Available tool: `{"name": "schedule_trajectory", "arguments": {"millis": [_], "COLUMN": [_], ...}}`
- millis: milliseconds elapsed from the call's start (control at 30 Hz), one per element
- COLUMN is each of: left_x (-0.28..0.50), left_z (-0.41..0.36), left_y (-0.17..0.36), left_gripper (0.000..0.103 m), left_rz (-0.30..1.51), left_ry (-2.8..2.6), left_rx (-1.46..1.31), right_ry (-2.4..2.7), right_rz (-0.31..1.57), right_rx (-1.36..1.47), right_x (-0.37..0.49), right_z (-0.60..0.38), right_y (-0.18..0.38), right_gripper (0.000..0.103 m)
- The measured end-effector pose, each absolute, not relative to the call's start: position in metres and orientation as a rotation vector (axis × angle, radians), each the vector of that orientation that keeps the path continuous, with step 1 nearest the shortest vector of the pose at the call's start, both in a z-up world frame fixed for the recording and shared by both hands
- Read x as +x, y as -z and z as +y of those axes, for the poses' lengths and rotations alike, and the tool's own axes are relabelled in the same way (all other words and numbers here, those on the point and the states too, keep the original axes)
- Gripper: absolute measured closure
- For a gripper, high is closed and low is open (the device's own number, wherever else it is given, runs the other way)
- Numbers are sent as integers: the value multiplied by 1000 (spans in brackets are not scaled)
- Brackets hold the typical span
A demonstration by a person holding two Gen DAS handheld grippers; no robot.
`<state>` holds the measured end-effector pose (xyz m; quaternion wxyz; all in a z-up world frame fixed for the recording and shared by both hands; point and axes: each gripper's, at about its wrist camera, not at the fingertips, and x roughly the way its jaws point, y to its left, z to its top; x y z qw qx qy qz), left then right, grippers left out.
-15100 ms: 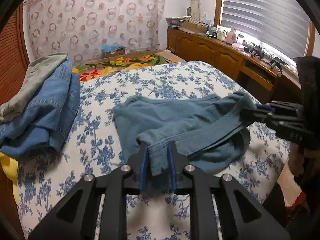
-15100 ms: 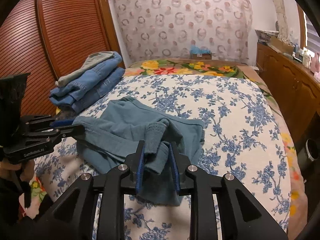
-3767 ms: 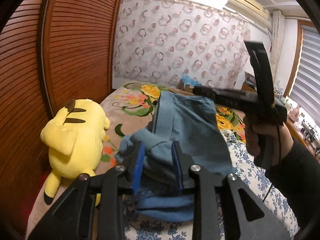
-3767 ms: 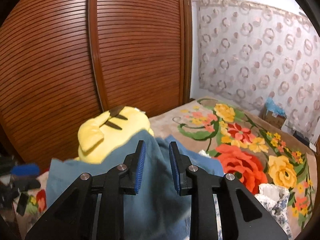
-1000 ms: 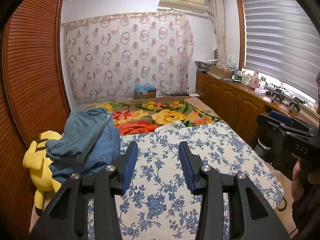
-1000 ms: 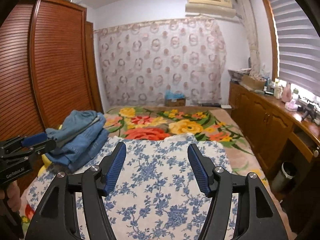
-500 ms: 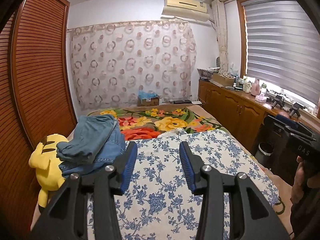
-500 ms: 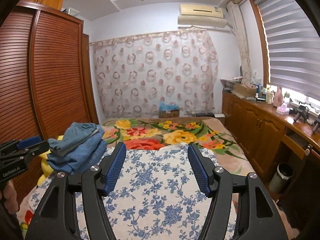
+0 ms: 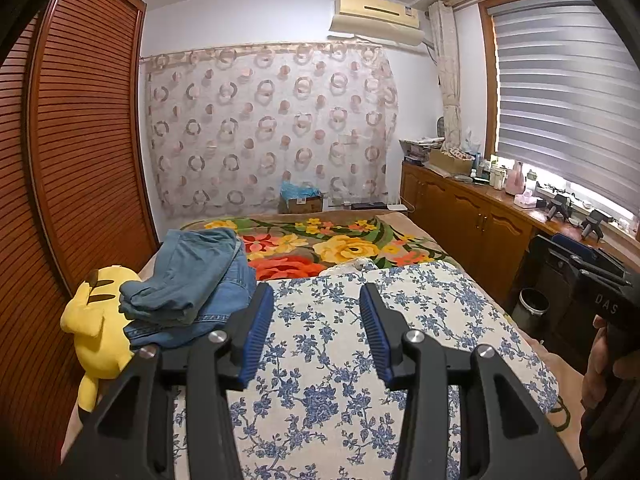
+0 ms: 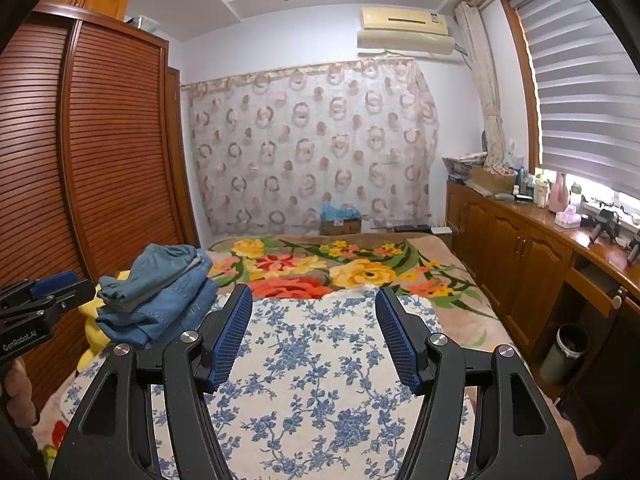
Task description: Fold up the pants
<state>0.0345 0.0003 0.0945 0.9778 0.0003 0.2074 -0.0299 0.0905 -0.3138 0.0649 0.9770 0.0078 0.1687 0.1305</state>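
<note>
The folded teal-blue pants lie on top of a stack of folded jeans at the bed's left side, also seen as the pants in the right wrist view. My left gripper is open over the blue-flowered sheet with nothing between its blue pads, and it also shows as the left gripper at the left edge of the right wrist view. My right gripper stands wide open and empty above the sheet. Seen from the left wrist, the right gripper is held by a hand at the far right.
A yellow plush toy lies against the wooden slatted wardrobe beside the stack. A flowered blanket covers the bed's far end. Wooden cabinets with bottles line the right wall, with a small bin below.
Both views have risen slightly and drawn back from the bed over the last second. The stack of pants stays where it was. Both grippers remain open and empty.
</note>
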Motion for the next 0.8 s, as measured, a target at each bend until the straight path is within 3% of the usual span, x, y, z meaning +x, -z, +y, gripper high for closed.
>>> {"name": "schedule_trajectory", "arguments": {"millis": [800], "left_x": [34], "left_z": [1], "left_y": [-94], "left_gripper": [58], "left_rz": [417], "left_ry": [61], "left_rx": [0], "right_ry": [-263], "right_rz": [340], "right_rx": [17], "right_x": [91], "right_z": [-313], "right_y": [-62], "right_gripper": [37]}}
